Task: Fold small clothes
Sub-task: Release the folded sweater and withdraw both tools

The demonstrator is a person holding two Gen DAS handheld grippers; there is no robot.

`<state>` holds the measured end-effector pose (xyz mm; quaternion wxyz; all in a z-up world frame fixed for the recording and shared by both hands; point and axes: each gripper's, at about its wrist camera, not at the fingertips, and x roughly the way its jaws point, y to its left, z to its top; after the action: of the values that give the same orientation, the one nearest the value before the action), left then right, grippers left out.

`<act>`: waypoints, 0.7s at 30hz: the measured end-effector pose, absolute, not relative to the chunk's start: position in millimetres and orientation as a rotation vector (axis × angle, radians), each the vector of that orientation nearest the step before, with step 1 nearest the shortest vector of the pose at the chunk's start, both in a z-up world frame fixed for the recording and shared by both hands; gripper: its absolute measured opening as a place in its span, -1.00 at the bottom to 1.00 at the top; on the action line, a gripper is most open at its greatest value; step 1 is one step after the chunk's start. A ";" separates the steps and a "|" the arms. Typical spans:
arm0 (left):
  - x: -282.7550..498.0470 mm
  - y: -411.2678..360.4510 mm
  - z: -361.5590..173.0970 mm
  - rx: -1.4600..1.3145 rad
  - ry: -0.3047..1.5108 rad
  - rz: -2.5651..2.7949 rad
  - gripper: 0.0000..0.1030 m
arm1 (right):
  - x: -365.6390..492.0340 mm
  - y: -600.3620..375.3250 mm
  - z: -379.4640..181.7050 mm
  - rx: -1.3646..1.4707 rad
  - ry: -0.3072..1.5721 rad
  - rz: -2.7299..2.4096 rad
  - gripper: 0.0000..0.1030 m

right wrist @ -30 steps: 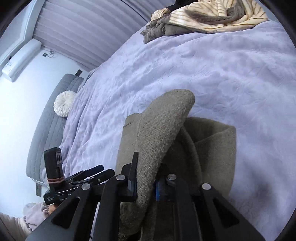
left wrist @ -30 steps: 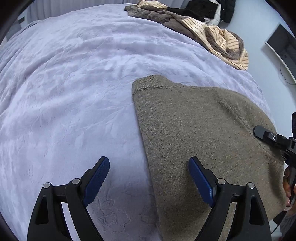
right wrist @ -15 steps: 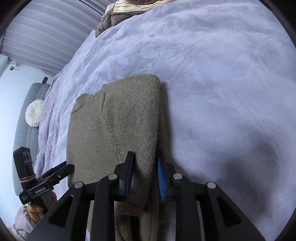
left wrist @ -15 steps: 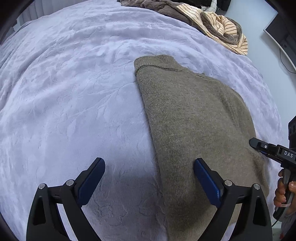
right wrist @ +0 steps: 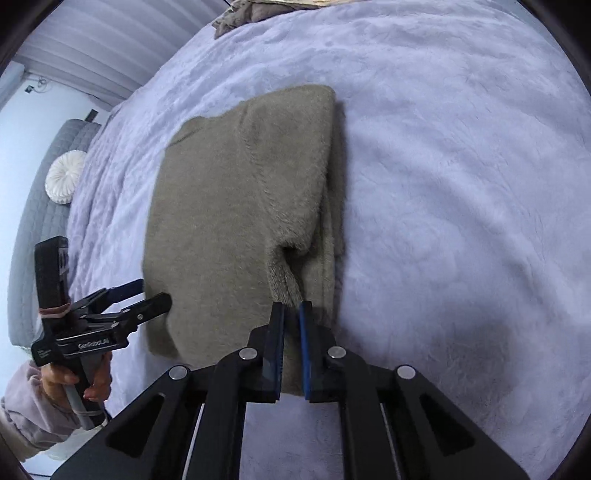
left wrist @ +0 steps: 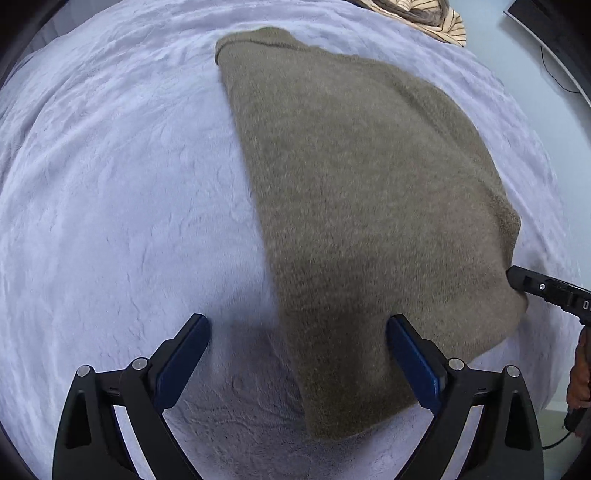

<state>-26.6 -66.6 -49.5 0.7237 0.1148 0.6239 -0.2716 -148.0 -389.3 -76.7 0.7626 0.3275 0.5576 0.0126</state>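
An olive-brown knit sweater (left wrist: pixel 362 192) lies folded lengthwise on the lilac bedspread (left wrist: pixel 118 192). My left gripper (left wrist: pixel 297 354) is open and empty, hovering over the sweater's near left edge. In the right wrist view the sweater (right wrist: pixel 221 214) shows a sleeve folded along its right side. My right gripper (right wrist: pixel 291 314) is nearly shut, with a thin tuft of the sleeve cuff (right wrist: pixel 282 280) between its pads. The left gripper also shows there (right wrist: pixel 140 295), at the sweater's left edge.
A heap of striped and brown clothes (left wrist: pixel 424 14) lies at the far end of the bed, also seen in the right wrist view (right wrist: pixel 251 14). A grey headboard (right wrist: pixel 33 221) with a round white cushion (right wrist: pixel 64 181) stands at left. A monitor (left wrist: pixel 554 33) is at right.
The raised sleeve has been laid down flat on the sweater. My right gripper has drawn back toward the cuff end. My left gripper has moved closer over the sweater, still open.
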 end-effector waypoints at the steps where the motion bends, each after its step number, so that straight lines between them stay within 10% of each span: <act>1: -29.2 -63.0 -54.2 0.239 1.389 -0.605 0.92 | -153.6 -393.8 -86.0 0.753 1.222 0.015 -0.84; 21: -48.2 -35.8 -33.5 0.228 1.417 -0.493 0.99 | -162.9 -385.2 -75.4 0.631 1.289 -0.031 -0.75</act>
<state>-48.2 -35.8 -33.5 0.7258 0.1036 0.6423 -0.2236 -162.9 -385.2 -75.4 0.7533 0.2889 0.5907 -0.0142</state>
